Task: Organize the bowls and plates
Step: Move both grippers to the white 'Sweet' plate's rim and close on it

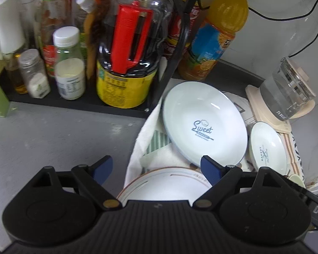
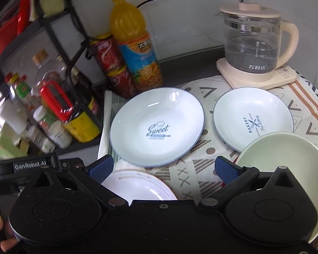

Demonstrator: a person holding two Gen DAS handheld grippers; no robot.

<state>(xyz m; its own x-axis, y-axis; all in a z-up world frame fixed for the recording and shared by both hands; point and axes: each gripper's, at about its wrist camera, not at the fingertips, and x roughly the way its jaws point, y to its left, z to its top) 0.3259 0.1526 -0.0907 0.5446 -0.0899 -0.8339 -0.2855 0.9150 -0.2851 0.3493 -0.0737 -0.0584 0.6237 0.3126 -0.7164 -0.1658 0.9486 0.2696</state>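
A large white plate with "Sweet" lettering (image 1: 203, 122) (image 2: 156, 127) lies on a patterned cloth (image 2: 201, 165). A smaller "Bakery" plate (image 1: 267, 148) (image 2: 252, 118) sits to its right. A pale green bowl (image 2: 286, 158) overlaps that small plate's near edge. Nearest me lies a white plate with a brown rim (image 1: 165, 188) (image 2: 137, 186). My left gripper (image 1: 156, 169) is open and hovers over the brown-rimmed plate, its right pad in front of the Sweet plate's near rim. My right gripper (image 2: 164, 169) is open too, between the brown-rimmed plate and the green bowl, holding nothing.
A black rack (image 1: 78, 103) on the left holds several sauce bottles and spice jars. An orange juice bottle (image 2: 133, 40) and red cans (image 2: 110, 63) stand behind the plates. A glass kettle (image 2: 250, 40) on its base sits at the back right. Grey counter (image 1: 53, 135) lies to the left.
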